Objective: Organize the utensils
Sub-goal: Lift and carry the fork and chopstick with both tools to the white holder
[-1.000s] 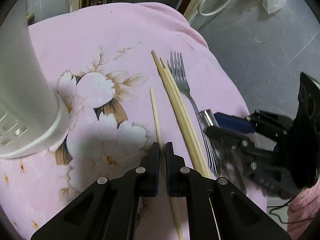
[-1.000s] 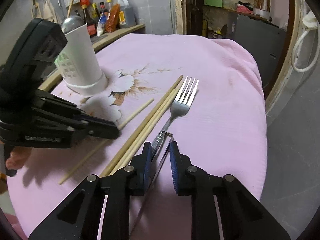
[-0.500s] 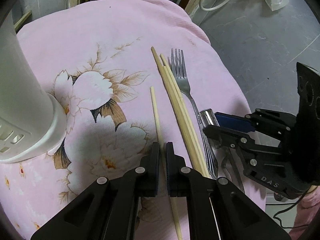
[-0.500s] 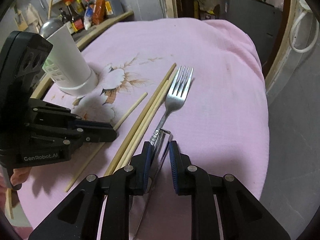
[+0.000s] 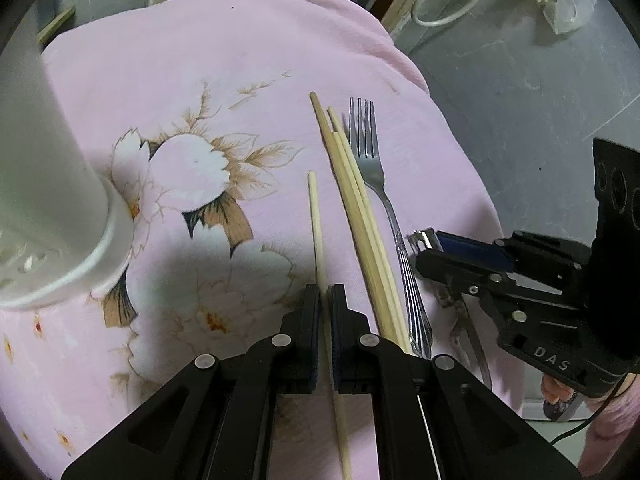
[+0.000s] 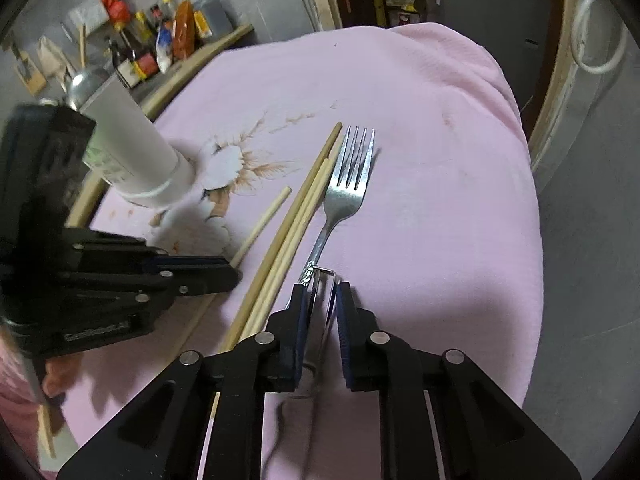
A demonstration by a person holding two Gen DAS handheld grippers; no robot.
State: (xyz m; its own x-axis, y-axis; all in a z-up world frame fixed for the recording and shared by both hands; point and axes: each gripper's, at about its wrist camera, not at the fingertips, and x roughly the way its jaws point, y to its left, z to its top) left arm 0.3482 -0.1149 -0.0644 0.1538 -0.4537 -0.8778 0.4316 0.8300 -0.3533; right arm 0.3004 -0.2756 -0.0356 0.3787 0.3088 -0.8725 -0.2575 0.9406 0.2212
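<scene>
While a pink flowered cloth covers the desk and fills most of both views, a white holder stands on it at the left edge of the left wrist view and in the upper left of the right wrist view. At the bottom centre of the left view, the left tool is clenched on a lone chopstick, which runs up the frame from between its pads. At the bottom centre of the right view, the right tool grasps a metal piece I cannot identify. Three chopsticks lie bundled mid-frame, touching the fork just right of them, tines toward the top.
</scene>
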